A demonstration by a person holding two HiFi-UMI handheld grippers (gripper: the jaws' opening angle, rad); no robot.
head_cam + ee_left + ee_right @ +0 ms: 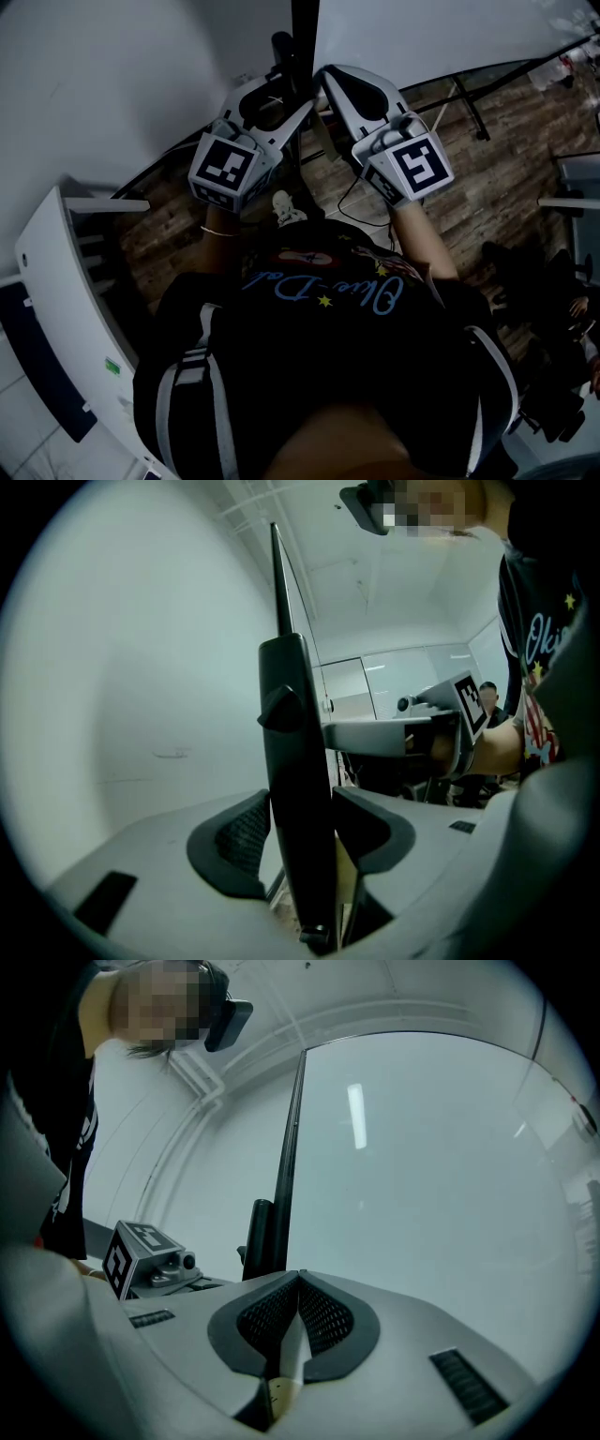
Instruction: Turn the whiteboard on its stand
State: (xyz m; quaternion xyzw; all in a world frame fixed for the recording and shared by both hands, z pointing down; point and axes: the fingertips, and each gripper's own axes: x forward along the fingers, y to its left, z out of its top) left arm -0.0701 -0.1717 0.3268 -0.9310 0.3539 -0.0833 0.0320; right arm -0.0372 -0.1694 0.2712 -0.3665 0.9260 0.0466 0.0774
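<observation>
Nearest in the head view is the person's dark shirt (328, 309); both arms reach forward from it over the wood floor (169, 234). The left claw (300, 846) stands at its widest, with the black post (295, 752) of the stand deep between its jaws. A pale sliver shows between the post and the right-hand jaw, so I read it as straddling the post, not clamping it. Probable reason: to steady or guide the stand while the board swings. The right claw (298, 1283) is closed, its tips meeting with nothing between them. It sits just right of the post and points along the face of the whiteboard (422, 1166), so I judge it is meant as a blunt pusher, not a grip. The whiteboard rises right of the post, its lower edge above the floor and a stand leg (472, 103) beyond. Only the head view shows both claws flanking the post, plus the floor and leg, but not the jaw gaps. Only the left gripper view shows the post inside the jaws. Only the right gripper view shows the met tips and the glossy board face with a lamp reflection. A pale surface (112, 94) lies left of the post; wall or panel, I cannot tell.
</observation>
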